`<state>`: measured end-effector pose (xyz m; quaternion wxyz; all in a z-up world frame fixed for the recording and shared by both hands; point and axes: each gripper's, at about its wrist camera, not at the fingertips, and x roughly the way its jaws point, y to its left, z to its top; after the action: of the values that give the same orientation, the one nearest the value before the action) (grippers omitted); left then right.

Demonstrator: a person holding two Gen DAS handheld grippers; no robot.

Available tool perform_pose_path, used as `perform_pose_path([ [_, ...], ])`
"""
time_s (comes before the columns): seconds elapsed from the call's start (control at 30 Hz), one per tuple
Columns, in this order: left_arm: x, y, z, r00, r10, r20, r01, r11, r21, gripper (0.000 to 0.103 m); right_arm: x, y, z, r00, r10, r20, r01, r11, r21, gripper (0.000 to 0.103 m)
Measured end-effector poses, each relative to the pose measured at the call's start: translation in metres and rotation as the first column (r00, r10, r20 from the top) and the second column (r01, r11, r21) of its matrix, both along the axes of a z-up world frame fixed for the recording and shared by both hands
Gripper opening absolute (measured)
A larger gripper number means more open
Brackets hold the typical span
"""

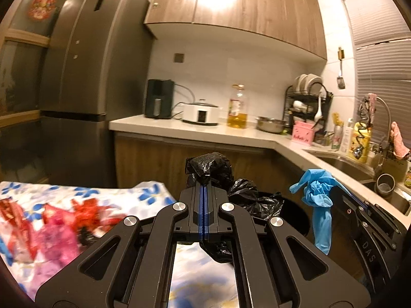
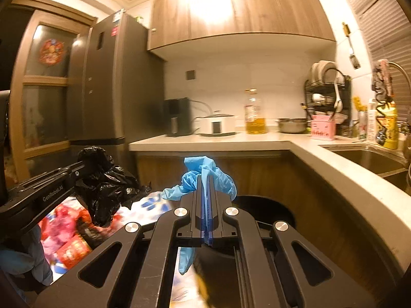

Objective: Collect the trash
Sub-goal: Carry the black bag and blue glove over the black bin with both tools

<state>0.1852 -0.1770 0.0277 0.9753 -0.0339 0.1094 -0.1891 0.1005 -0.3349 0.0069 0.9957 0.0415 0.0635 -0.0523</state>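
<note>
Kitchen: right claw (image 2: 205, 179) pinches blue glove (image 2: 203, 177); bin (image 2: 267, 205) beyond.

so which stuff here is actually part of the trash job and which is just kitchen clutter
Job: black plastic bag in left gripper; blue glove in right gripper; black bin.
Clutter: oil bottle, rice cooker, dish rack, fridge.

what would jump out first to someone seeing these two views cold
Front and centre, each gripper is clamped on trash: the right gripper on a bright blue glove, the left gripper on a crumpled black plastic bag. Both hang near a dark round bin below the counter corner, with red and pink wrappers littering the floral cloth at left.
</note>
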Motion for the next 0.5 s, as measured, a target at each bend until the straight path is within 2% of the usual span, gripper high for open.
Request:
perform_pose_path([
  [0.2, 0.016, -0.048, -0.003, 0.999, -0.042, 0.021, 0.042, 0.999, 0.026, 0.0, 0.008, -0.034, -0.004, 0.999, -0.037, 0.008, 0.037, 0.998, 0.045, 0.003],
  [0.5, 0.036, -0.087, -0.017, 0.996, -0.085, 0.005, 0.085, 0.996, 0.037, 0.0, 0.026, -0.06, -0.007, 0.999, -0.037, 0.001, 0.037, 0.996, 0.08, 0.003],
])
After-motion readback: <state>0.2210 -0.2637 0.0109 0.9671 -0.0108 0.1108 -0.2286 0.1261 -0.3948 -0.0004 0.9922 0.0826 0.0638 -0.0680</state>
